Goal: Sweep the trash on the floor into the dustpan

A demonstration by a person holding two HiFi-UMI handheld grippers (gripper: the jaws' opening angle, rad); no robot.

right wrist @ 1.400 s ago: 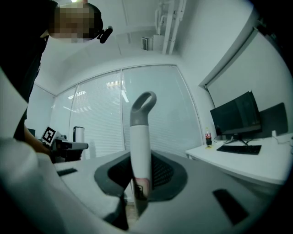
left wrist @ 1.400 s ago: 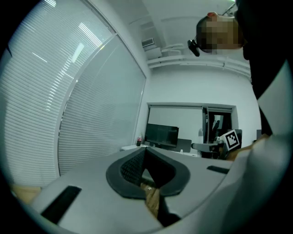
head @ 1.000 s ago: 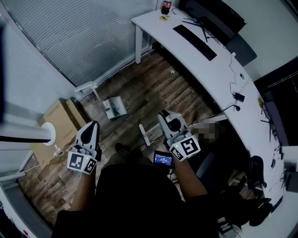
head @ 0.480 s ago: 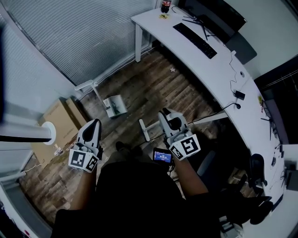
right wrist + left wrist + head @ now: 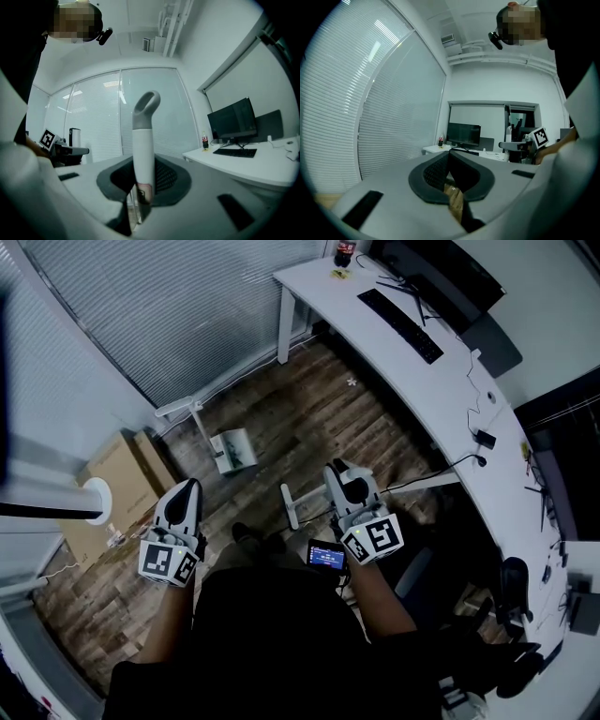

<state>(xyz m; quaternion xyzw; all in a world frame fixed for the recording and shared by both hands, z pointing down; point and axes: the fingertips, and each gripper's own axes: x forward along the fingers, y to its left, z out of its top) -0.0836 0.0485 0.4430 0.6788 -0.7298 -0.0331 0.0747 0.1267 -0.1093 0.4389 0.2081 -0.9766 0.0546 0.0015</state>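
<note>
Your right gripper (image 5: 140, 180) is clamped on a white handle (image 5: 143, 140): a smooth round tube with a grey looped end above the jaws, standing upright between the ribbed dark pads. Gripping it partway down likely gives you leverage to swing the foot of the tool. The head view shows a pale bar (image 5: 292, 507) low on the floor (image 5: 309, 423) just ahead of that gripper, probably the broom head, though it is too small to be sure. Your left gripper (image 5: 451, 161) is closed with nothing in it; only a sliver of wood floor shows past the meeting pads, so I judge that hand free to take the dustpan (image 5: 232, 452). That dustpan is pale, boxy and hard-looking, and sits on the floor near the edge by the window blinds, not far from a cardboard box (image 5: 117, 479) and well apart from both grippers. Trash: one small white scrap (image 5: 352, 382), crumpled-looking, lies on open floor near the edge under the white desk (image 5: 441, 381), well apart from the dustpan, so not in it. The floor is dark wood-grain plank, matte; a light scrap should slide over it easily
</note>
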